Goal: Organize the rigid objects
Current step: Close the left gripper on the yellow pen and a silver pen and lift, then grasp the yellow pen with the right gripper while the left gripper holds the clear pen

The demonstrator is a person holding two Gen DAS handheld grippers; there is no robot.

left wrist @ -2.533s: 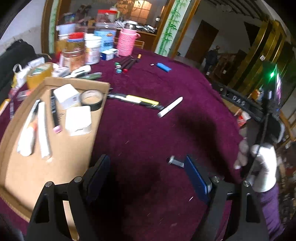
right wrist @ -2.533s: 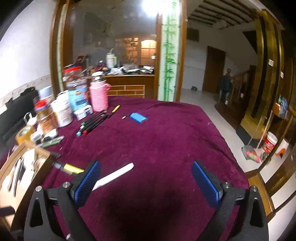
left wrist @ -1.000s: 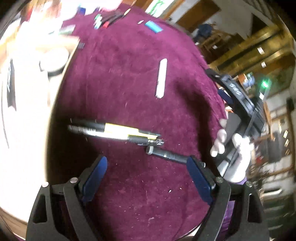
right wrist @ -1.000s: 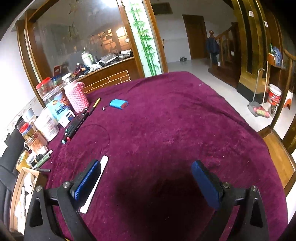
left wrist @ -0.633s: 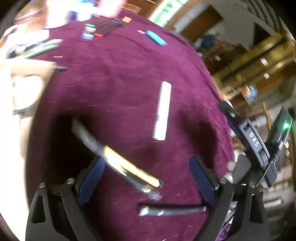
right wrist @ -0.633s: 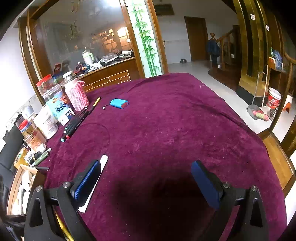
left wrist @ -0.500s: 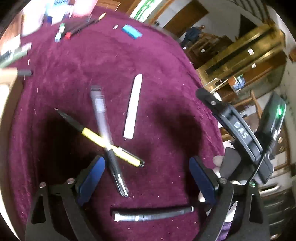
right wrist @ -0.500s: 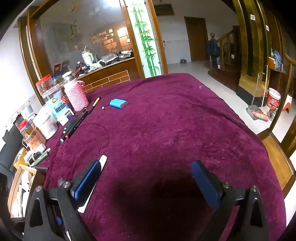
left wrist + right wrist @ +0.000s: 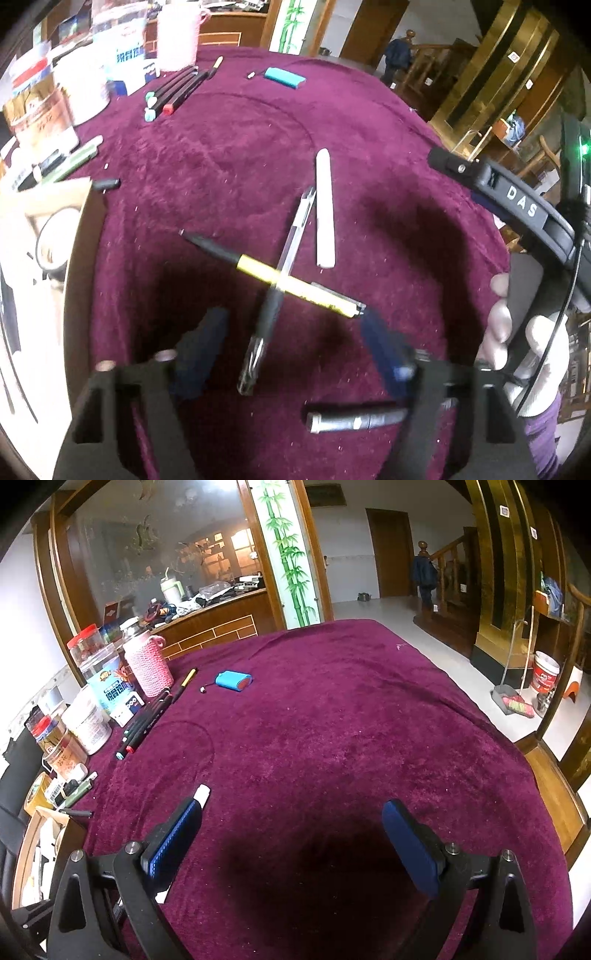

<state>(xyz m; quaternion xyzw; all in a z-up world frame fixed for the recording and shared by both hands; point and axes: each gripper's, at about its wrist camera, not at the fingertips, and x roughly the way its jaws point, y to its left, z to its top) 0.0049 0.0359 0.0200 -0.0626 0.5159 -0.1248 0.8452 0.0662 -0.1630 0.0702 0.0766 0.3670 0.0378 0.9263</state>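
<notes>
In the left wrist view a clear pen with a black grip point(image 9: 271, 314) lies crossed over a yellow and black pen point(image 9: 273, 275) on the purple cloth. My left gripper point(image 9: 291, 350) points down at them. Its jaws are closing, the clear pen's tip end lies between them, and the pads do not touch it. A white stick point(image 9: 325, 210) lies just beyond the pens; its tip point(image 9: 201, 795) shows in the right wrist view. A dark metal-tipped cylinder point(image 9: 354, 419) lies under the left gripper. My right gripper point(image 9: 291, 838) is open over bare cloth.
A cardboard tray point(image 9: 79, 266) holding a tape roll point(image 9: 51, 243) sits at the left. Several markers point(image 9: 173, 92), a blue case point(image 9: 284, 75), jars point(image 9: 86, 723) and a pink knit-covered bottle point(image 9: 147, 666) stand at the far left. A hand point(image 9: 498, 325) holds the right gripper's body point(image 9: 517, 199).
The left view has swung over the crossed pens, and the clear pen now leans toward the white stick. The left jaws stand closer together. The right gripper has not moved.
</notes>
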